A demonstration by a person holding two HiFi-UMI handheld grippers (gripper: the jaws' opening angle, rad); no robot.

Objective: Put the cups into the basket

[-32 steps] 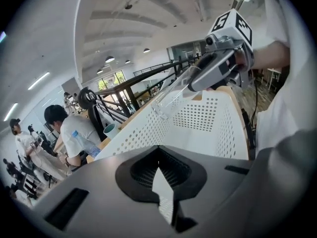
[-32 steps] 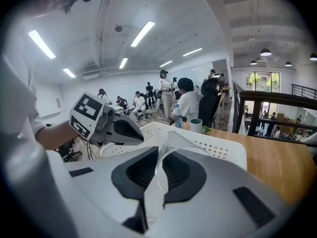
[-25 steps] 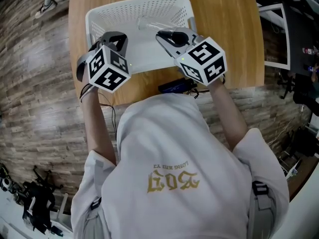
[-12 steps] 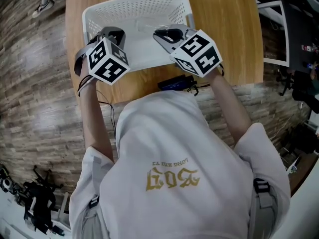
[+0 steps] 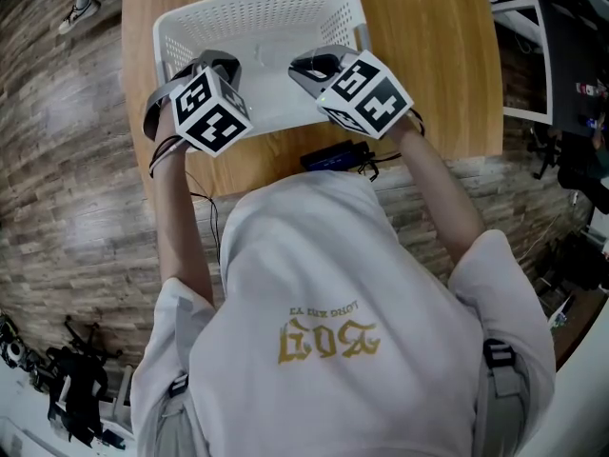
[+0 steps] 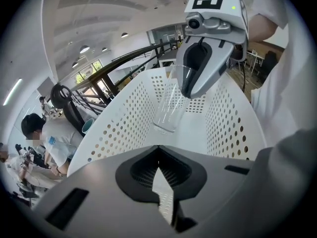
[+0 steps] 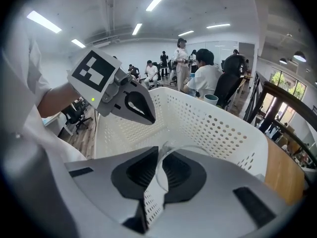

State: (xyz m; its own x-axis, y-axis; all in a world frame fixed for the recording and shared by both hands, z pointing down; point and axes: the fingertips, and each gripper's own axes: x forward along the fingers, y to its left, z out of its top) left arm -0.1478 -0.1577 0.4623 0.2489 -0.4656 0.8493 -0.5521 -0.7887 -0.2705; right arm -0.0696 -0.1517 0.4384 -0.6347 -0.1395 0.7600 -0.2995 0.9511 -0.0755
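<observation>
The right tool (image 7: 158, 175) is clamped on the wall of a clear cup (image 6: 168, 114), pinching it at the rim. It holds the cup roughly upright inside the white basket (image 5: 257, 15), a little right of the middle, base low over the basket floor, though I can't tell if it touches. The left tool (image 6: 161, 185) sits over the basket's near left part, jaws closed to a thin slit with nothing in them, and the basket stands on the wooden desk (image 5: 433, 55).
</observation>
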